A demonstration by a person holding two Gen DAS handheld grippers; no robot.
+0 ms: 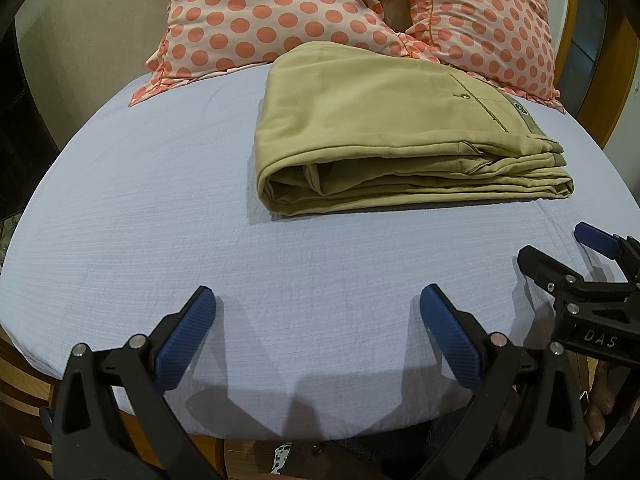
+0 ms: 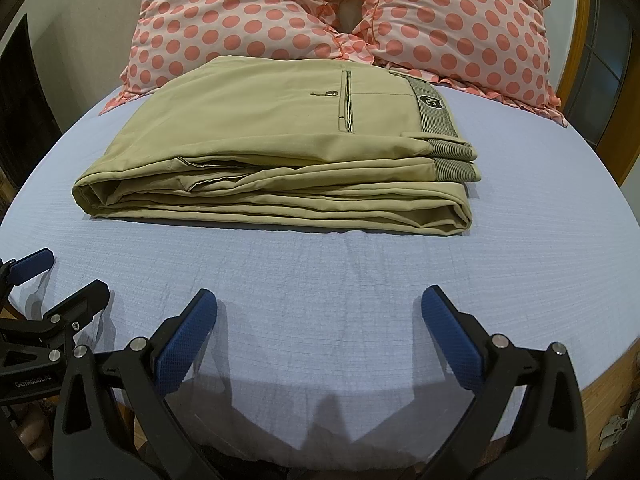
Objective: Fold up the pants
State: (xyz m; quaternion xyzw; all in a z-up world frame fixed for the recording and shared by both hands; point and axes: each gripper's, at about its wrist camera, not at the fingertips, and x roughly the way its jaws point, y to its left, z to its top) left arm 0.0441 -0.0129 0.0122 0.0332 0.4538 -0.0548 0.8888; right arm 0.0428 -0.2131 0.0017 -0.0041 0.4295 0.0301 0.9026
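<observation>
Where the folded khaki pants (image 2: 272, 152) lie stacked in the upper middle of the right wrist view, their far edge touches the polka-dot pillows (image 2: 248, 12), whose tops are cut off by the frame. The inner layers of the fold sit in shadow. The right gripper (image 2: 319, 308) hovers low in frame over the pale blue sheet (image 2: 360, 280), fingers spread wide, holding nothing. The left gripper (image 1: 318, 308) is likewise spread and empty above the sheet, well short of the pants.
</observation>
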